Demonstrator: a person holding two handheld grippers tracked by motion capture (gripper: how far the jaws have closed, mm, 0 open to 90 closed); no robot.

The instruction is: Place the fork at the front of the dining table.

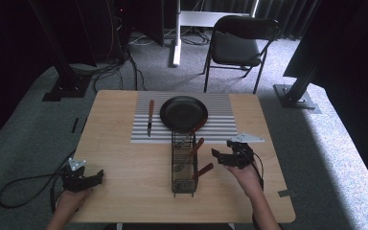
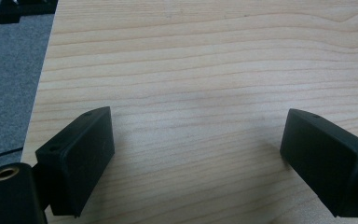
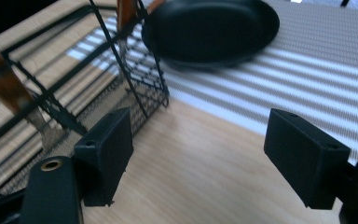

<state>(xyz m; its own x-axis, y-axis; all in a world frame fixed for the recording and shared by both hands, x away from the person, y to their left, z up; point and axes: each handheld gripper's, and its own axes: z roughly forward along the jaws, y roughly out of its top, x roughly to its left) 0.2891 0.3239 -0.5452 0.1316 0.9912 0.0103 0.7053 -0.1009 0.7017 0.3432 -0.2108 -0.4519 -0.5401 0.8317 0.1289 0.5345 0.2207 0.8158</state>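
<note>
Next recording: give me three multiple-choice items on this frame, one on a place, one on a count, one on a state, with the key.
1. Where does the knife lie?
A. on the striped mat, left of the pan
B. in the wire basket
C. on the chair

2. How many wooden-handled utensils stand in the wire basket?
A. one
B. three
C. six

3. How is the right gripper?
A. shut on a utensil
B. open, holding nothing
C. shut on the pan

Key: 1 A, it lies on the striped mat beside the pan. 2 B, three handles lean out. 3 B, the right gripper view shows bare table between its jaws.
</note>
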